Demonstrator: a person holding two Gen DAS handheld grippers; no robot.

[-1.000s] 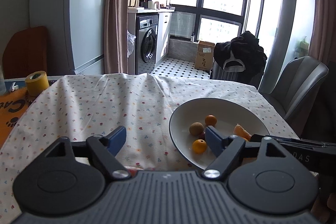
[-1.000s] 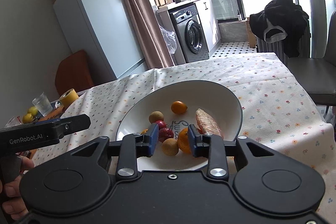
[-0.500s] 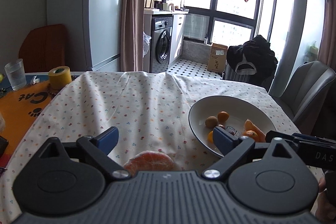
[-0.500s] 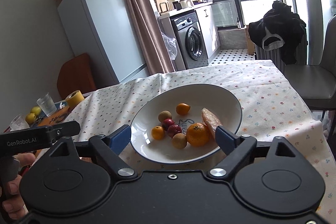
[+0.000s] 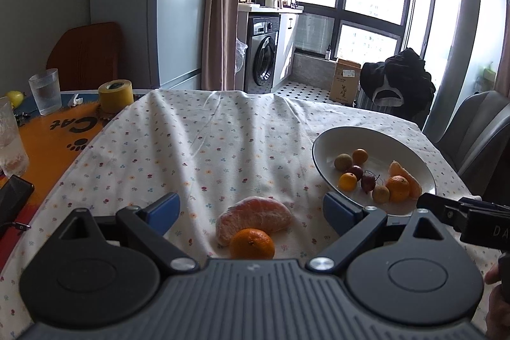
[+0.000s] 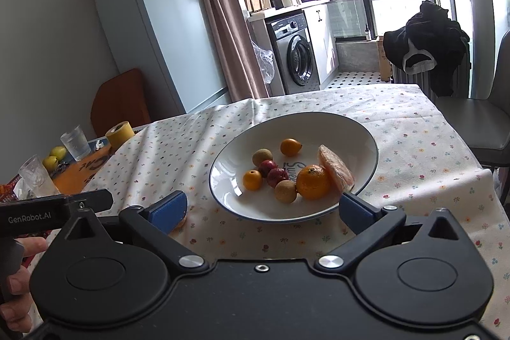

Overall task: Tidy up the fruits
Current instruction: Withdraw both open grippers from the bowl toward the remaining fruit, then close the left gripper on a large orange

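**Spotter:** What's left outside the bowl?

**Me:** Two pieces. A peeled citrus segment (image 5: 253, 220) lies on the tablecloth (image 5: 197, 148), and a small mandarin (image 5: 251, 243) sits touching its near side. Both are right between the fingers of my left gripper (image 5: 251, 209), close to the palm; its jaws stand wide and hold nothing.

**Spotter:** And the bowl?

**Me:** The bowl (image 6: 357, 129) is ahead and to the right of the left gripper, and straight ahead of my right gripper (image 6: 266, 206), which is also spread wide and empty. Inside the bowl I see a bigger orange (image 6: 313, 183), another wrapped segment (image 6: 334, 172) leaning beside it, plus several small fruits.

**Spotter:** What worries you?

**Me:** The two loose pieces touch. If I close on the mandarin, I judge a finger could drag or crush the soft segment, or the round one could roll out toward me under the gripper body, where I can't see. The cloth is wrinkled, so a low pad might snag it and tug the bowl. The right gripper is also close by on that side, so the two could collide.
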